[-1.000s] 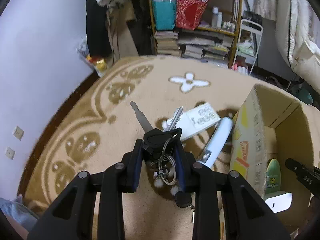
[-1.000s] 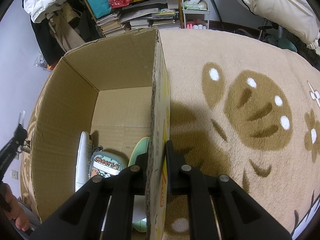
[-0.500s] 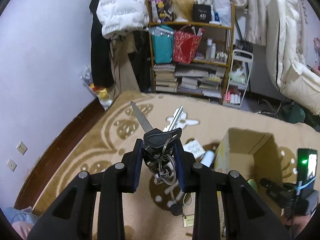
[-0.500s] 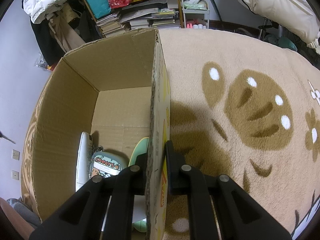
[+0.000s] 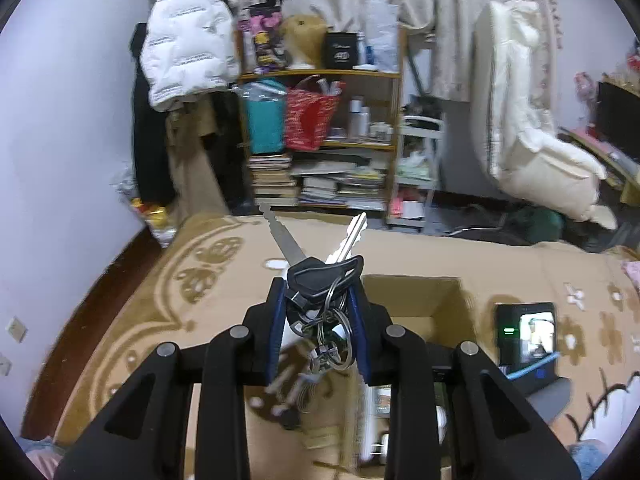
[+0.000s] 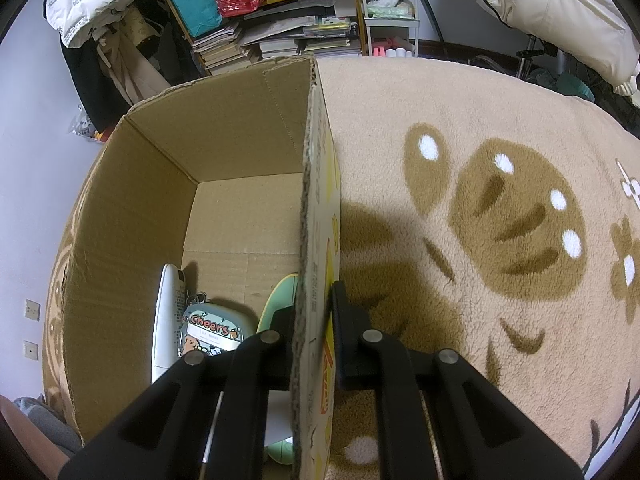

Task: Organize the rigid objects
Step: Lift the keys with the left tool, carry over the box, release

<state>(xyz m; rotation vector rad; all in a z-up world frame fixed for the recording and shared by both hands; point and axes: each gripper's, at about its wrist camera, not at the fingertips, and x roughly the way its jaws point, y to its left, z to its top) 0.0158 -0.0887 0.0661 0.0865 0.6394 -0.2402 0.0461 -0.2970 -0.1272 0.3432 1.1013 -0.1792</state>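
Right, left gripper (image 5: 318, 320) clamped on bunch of keys (image 5: 320, 280), up in air over cardboard box (image 5: 412, 300), two blades sticking fwd. Right gripper (image 6: 314, 320) pinching box (image 6: 316, 200) wall, one finger inside, one outside. In box: white remote (image 6: 168, 312), "Cheers" tag (image 6: 210, 330), green item (image 6: 280, 300). Box sits on rug (image 6: 500, 200).

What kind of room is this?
Most likely a lived-in bedroom or living room at home: a patterned carpet, a bookshelf crammed with books and bags, and a white puffy jacket hanging nearby.
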